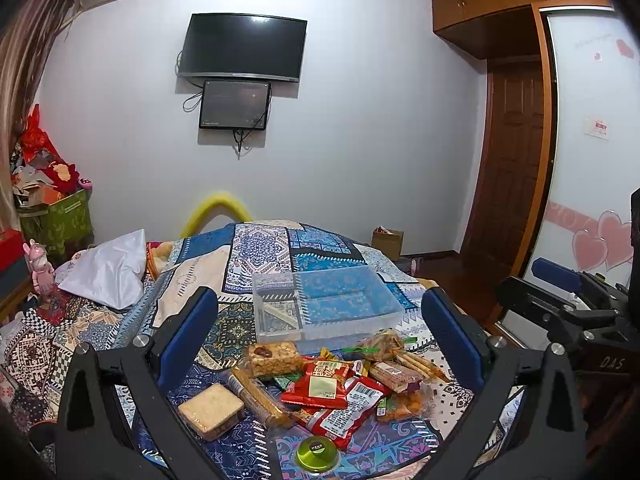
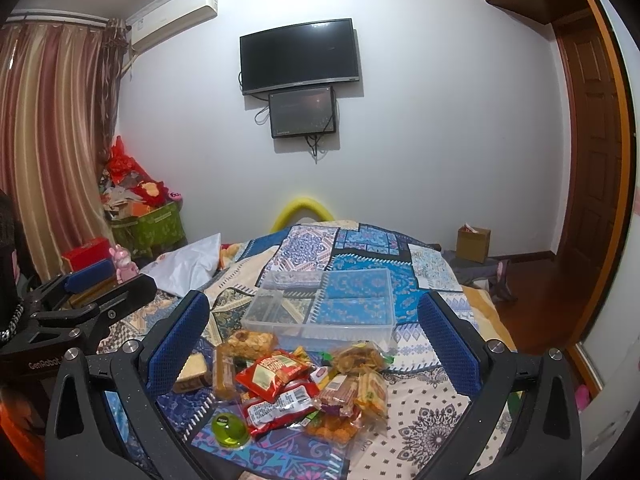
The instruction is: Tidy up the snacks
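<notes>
A heap of wrapped snacks (image 1: 328, 384) lies on a patterned blue bedspread (image 1: 260, 248), with red packets (image 1: 324, 386), a square biscuit (image 1: 211, 410), a nut bar (image 1: 274, 356) and a green round tin (image 1: 317, 454). Behind the heap stands a clear plastic box (image 1: 326, 304), empty. My left gripper (image 1: 320, 320) is open and empty above the heap. In the right wrist view the heap (image 2: 304, 388) and the box (image 2: 320, 304) show again; my right gripper (image 2: 314, 324) is open and empty above them. Each gripper also appears in the other's view, the right one (image 1: 560, 292) and the left one (image 2: 92, 292).
A white pillow (image 1: 108, 270) lies at the bed's left. A green box of clutter (image 1: 56, 216) and a pink figurine (image 1: 40, 268) stand left. A cardboard box (image 1: 387, 242) sits on the floor by the wooden door (image 1: 512, 168). Two screens (image 1: 242, 48) hang on the wall.
</notes>
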